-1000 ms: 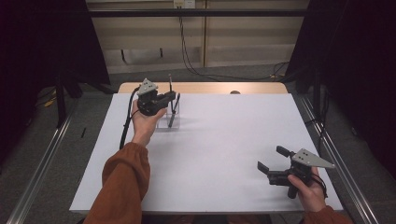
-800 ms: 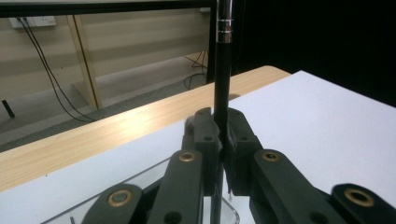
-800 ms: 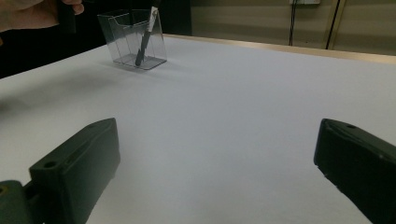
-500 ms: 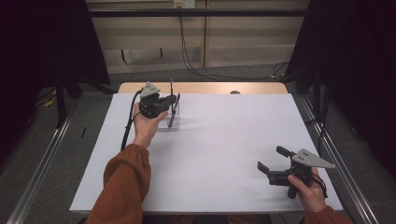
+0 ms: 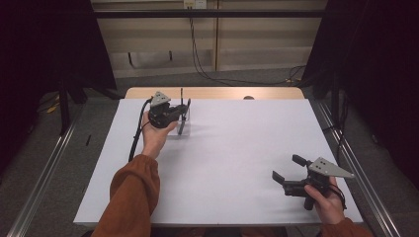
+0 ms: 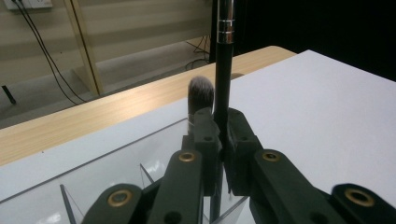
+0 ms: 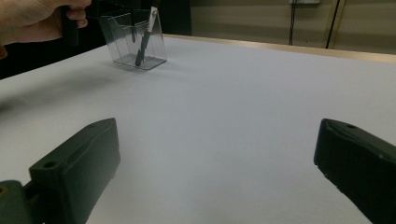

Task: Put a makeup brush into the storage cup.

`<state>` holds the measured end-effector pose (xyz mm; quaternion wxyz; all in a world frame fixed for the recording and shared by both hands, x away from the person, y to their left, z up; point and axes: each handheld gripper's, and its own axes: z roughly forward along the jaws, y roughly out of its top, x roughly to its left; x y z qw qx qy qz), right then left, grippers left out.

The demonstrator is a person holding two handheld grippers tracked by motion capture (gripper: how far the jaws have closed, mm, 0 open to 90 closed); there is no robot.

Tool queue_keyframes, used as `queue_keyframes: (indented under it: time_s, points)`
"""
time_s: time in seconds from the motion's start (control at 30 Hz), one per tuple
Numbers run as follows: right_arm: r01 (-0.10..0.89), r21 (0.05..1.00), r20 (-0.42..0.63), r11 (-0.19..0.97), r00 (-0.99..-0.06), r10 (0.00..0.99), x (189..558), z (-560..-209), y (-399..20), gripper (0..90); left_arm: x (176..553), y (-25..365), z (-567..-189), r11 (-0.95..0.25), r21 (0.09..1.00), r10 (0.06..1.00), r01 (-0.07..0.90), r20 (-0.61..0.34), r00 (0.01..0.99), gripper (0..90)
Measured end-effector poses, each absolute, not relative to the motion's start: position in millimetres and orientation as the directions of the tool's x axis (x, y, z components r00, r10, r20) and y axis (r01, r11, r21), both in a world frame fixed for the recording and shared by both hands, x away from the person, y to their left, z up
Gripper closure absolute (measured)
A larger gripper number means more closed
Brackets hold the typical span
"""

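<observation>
Left gripper view: left gripper (image 6: 223, 140) jaws clenched on a black brush handle (image 6: 222, 70), upright over the clear organizer (image 5: 181, 123) at table's far left, probably for slotting beside the fluffy brush (image 6: 201, 93). Right gripper (image 5: 289, 173) idles near right, jaws released, out of the way.

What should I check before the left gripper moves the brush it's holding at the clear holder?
1. Left gripper shut on the black brush handle: ok.
2. Handle upright between the jaws: ok.
3. Handle's lower end inside the clear holder: ok.
4. Fluffy brush close beside the jaws, may get bumped: not ok.
5. Holder standing flat on the white table: ok.
6. Right gripper open, well away from the holder: ok.
</observation>
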<state>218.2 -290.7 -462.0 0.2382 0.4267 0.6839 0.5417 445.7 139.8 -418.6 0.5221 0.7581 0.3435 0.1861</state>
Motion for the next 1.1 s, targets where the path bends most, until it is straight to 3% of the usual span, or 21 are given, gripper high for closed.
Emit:
queue_keyframes:
  time_s: [0.7, 1.1]
  points:
    - [0.325, 0.944, 0.13, 0.057, -0.525, 0.841, 219.5, -462.7, -290.7, 0.0, 445.6, 145.2, -427.5, -0.238, 0.898, 0.72, 0.371, -0.093, 0.687, 84.2]
    - [0.323, 0.945, 0.126, 0.061, -0.528, 0.84, 220.3, -462.8, -290.5, 0.0, 442.8, 145.9, -429.3, -0.218, 0.906, 0.728, 0.363, -0.097, 0.679, 62.8]
